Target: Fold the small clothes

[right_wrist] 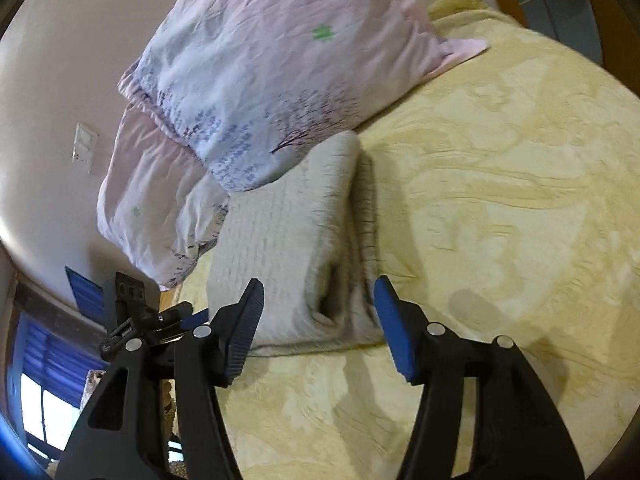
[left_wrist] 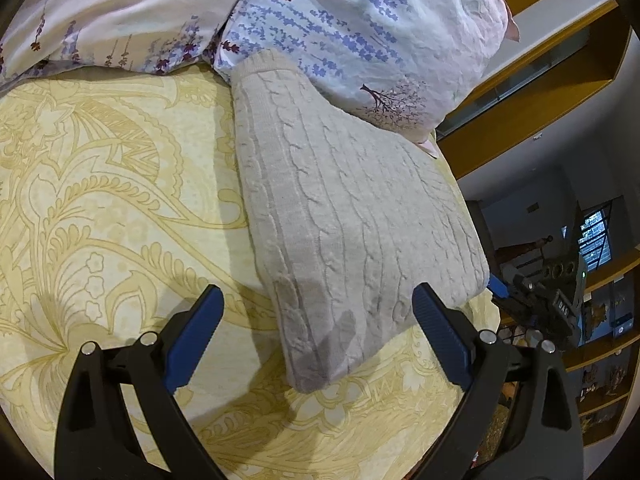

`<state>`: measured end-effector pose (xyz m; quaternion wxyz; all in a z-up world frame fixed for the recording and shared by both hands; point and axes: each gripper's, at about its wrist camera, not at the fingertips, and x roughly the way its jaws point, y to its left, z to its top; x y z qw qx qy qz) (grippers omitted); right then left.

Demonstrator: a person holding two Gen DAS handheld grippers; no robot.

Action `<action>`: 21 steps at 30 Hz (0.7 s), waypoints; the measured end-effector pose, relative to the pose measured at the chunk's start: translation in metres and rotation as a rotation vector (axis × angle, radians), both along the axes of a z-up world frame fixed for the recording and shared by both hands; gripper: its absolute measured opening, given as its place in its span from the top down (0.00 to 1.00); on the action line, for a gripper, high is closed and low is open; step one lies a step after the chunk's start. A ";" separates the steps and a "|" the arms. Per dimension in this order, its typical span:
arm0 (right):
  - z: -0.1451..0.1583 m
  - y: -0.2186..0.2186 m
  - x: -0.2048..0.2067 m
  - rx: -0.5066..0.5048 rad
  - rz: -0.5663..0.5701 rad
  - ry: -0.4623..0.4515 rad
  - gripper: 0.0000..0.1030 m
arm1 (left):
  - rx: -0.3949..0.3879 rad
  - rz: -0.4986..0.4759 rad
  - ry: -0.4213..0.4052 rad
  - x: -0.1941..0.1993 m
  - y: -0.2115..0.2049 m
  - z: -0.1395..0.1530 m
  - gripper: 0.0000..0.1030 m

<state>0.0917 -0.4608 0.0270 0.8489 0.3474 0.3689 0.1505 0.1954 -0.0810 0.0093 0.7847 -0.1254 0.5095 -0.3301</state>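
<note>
a folded cream cable-knit sweater (left_wrist: 352,216) lies on a yellow patterned bedspread (left_wrist: 112,208), with its far end touching the flowered pillows (left_wrist: 340,28) at the head of the bed. in the left wrist view the left gripper (left_wrist: 318,300) has its blue-padded fingers (left_wrist: 196,332) spread wide with nothing between them, one finger over bare bedspread and the other over the near corner of the sweater; whether it touches the knit cannot be told. the sweater's near corner points toward the camera, between the two fingers. in the right wrist view the right gripper (right_wrist: 318,292) is also spread wide and holds nothing, its fingers (right_wrist: 394,328) framing the near folded edge of the sweater (right_wrist: 288,240), where the stacked layers show as a rolled fold. the pillows (right_wrist: 260,72) lean against a pale wall (right_wrist: 52,80) behind the sweater. the left gripper (right_wrist: 160,320) shows at the left of this view, beside the bed's edge.
</note>
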 end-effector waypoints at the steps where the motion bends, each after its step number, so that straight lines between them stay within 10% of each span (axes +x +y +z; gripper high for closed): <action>1: 0.000 0.004 0.004 -0.012 0.005 0.001 0.43 | 0.002 -0.003 -0.001 -0.001 -0.001 0.001 0.08; 2: -0.002 0.011 0.010 -0.034 0.014 0.007 0.44 | 0.005 -0.006 -0.002 -0.001 -0.001 0.001 0.08; 5: -0.009 0.022 0.021 -0.070 0.040 0.029 0.92 | 0.012 -0.011 -0.003 0.000 -0.005 0.002 0.08; 11: 0.004 -0.001 -0.007 -0.041 -0.020 -0.055 0.93 | 0.008 -0.006 -0.013 0.002 -0.002 0.005 0.08; 21: -0.032 -0.001 0.001 -0.158 -0.051 0.102 0.93 | -0.013 0.010 -0.002 0.006 0.000 0.000 0.08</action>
